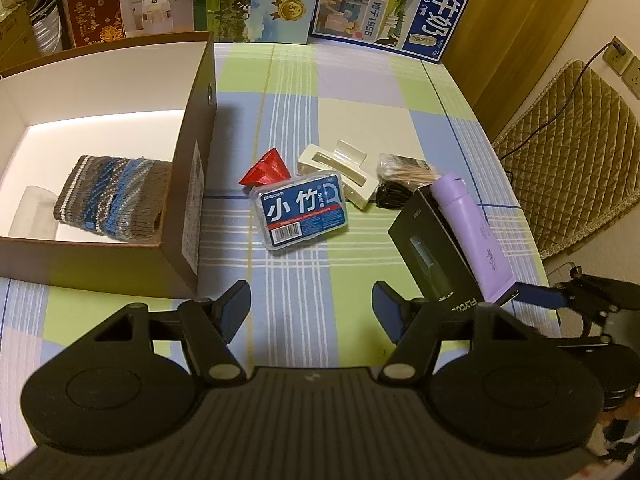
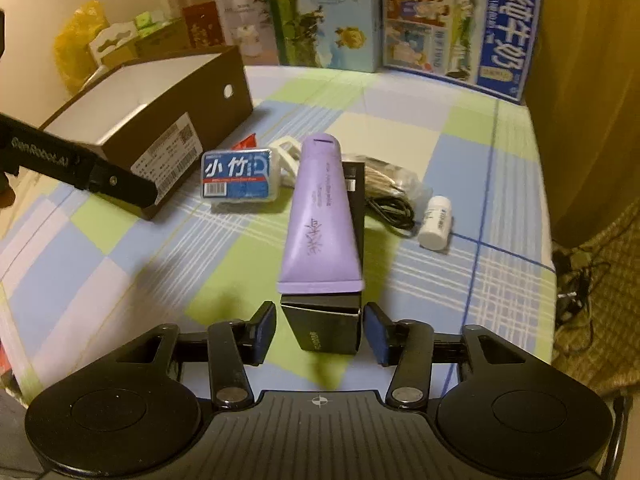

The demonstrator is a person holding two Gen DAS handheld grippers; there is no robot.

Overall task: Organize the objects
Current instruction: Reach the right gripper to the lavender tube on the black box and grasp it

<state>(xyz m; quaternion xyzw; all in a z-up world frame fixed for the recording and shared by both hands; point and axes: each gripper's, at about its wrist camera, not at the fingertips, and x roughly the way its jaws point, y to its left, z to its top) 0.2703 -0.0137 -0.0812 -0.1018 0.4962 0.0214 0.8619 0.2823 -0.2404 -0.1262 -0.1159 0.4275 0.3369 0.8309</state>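
Note:
My right gripper (image 2: 320,322) is shut on the near end of a black box (image 2: 326,330). A purple tube (image 2: 322,216) lies along the box's top, and the box is tilted up off the checked tablecloth. The left wrist view shows the same black box (image 1: 432,248) and purple tube (image 1: 476,236) at the right. My left gripper (image 1: 310,292) hangs open over bare cloth beside the brown shoebox (image 1: 192,184), nothing between its fingers. A blue floss case (image 1: 302,210), a red piece (image 1: 266,168), a cream hair claw (image 1: 340,172) and a cotton swab pack (image 1: 408,172) lie mid-table.
A knitted striped item (image 1: 112,196) lies inside the shoebox. A black cable (image 2: 392,208) and a small white bottle (image 2: 436,222) lie right of the black box. Cartons (image 1: 396,4) line the table's far edge. A quilted chair (image 1: 568,152) stands off the right edge.

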